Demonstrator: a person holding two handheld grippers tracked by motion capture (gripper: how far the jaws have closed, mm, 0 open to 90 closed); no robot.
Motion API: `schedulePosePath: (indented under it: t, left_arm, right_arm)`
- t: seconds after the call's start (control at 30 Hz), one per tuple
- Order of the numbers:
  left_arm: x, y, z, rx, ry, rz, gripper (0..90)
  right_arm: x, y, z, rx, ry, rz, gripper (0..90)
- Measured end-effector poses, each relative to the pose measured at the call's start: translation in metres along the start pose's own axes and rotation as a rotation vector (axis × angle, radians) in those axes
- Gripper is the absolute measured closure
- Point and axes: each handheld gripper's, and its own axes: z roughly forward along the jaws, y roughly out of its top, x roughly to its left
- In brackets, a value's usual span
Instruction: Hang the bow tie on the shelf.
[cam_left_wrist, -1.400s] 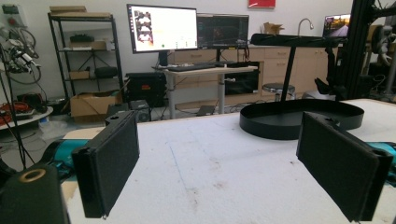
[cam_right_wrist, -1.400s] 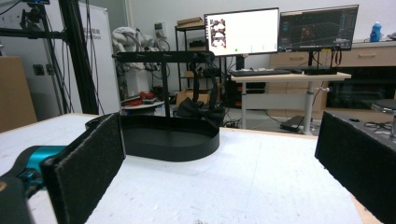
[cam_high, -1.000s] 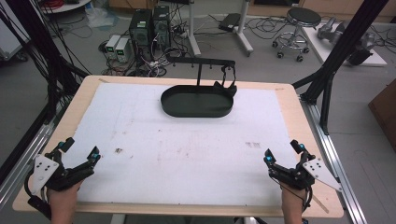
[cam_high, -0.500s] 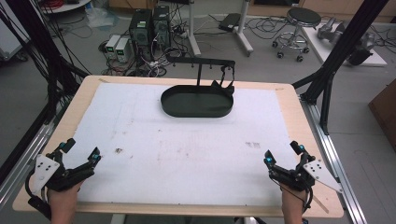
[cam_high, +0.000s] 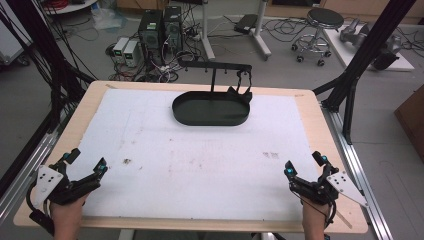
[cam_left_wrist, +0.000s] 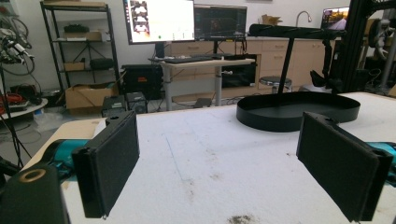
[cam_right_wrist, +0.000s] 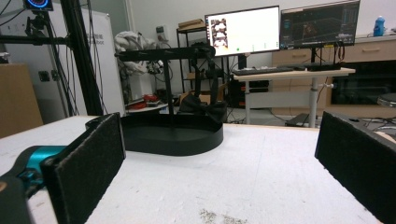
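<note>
The left tongs (cam_high: 85, 161) rest at the near left corner of the table (cam_high: 310, 107), held in a hand (cam_high: 65, 217) that comes in from the bottom edge of the high view. Their jaws stand wide apart and hold nothing; in the left gripper view the two black pads (cam_left_wrist: 109, 161) frame bare white table surface between them. The right tongs (cam_high: 305, 167) sit at the near right corner, in the other hand (cam_high: 314, 222), and they too gape wide with nothing between the pads (cam_right_wrist: 88, 168). Both tongs lie low over the white sheet (cam_high: 200, 160) that covers the table top, and they are well apart from each other.

No brand or label can be read on either pair of tongs. The monitors (cam_left_wrist: 159, 19) behind the table show pictures and windows, but their writing is too small to make out.

The nearest thing of note is the black oval tray (cam_high: 210, 117), which stands at the far middle of the table, well away from both tongs. A black stand (cam_high: 216, 67) with a crossbar rises from the tray's far side, and a dark bow-shaped piece (cam_right_wrist: 203, 109) hangs from it just above the tray's far right rim. A few small dark specks (cam_high: 126, 161) lie on the sheet ahead of the left tongs.
</note>
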Motion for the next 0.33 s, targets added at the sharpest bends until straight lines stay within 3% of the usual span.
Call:
schedulePosePath:
  t: [0.33]
  left_arm:
    - [0.0014, 0.0012, -0.0007, -0.006, 0.004, -0.002, 13.6]
  right_arm:
    - [0.0016, 0.0003, 0.0017, 0.002, 0.003, -0.019, 0.6]
